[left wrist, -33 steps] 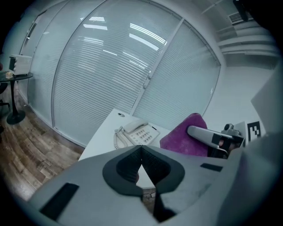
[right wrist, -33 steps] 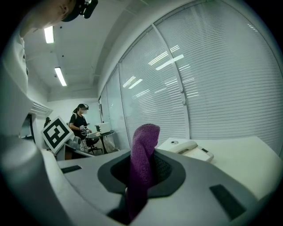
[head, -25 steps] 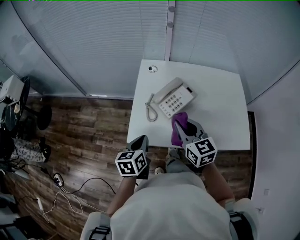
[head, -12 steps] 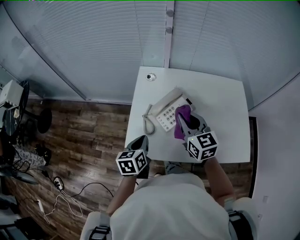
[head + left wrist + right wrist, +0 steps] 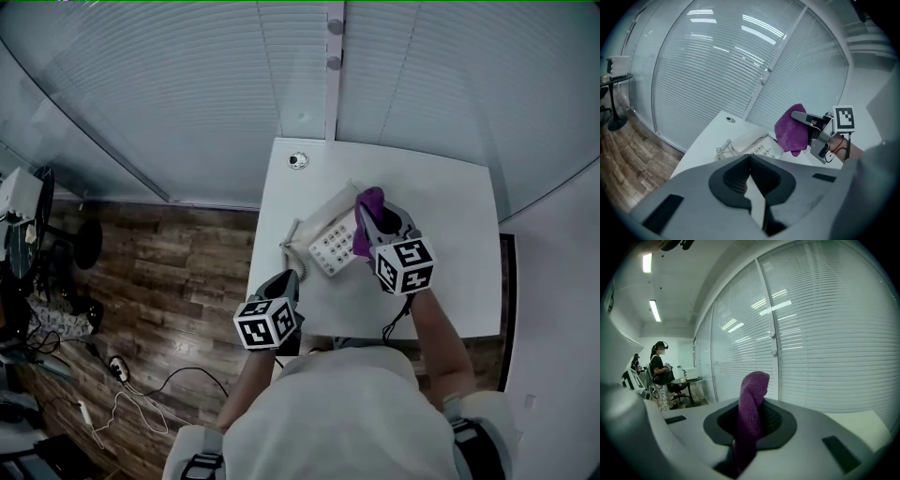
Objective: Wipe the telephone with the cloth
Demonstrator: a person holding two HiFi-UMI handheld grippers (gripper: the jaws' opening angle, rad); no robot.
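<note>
A white telephone [image 5: 328, 234] with a coiled cord lies on the small white table [image 5: 450, 281]; it also shows in the left gripper view, telephone [image 5: 747, 141]. My right gripper [image 5: 370, 214] is shut on a purple cloth [image 5: 366, 220], which hangs over the telephone's right end. In the right gripper view the cloth [image 5: 751, 416] stands up between the jaws. In the left gripper view the cloth [image 5: 791, 130] droops above the keypad. My left gripper [image 5: 286, 281] is shut and empty, at the table's near left edge, short of the telephone.
A small round fitting [image 5: 298, 160] sits at the table's far left corner. Blinds and glass walls stand behind the table. Cables [image 5: 141, 384] lie on the wooden floor at left. A person [image 5: 660, 373] stands by a round side table in the right gripper view.
My right gripper has carried the purple cloth forward from the table's near edge to over the telephone's right end. My left gripper has come forward to the table's near edge.
</note>
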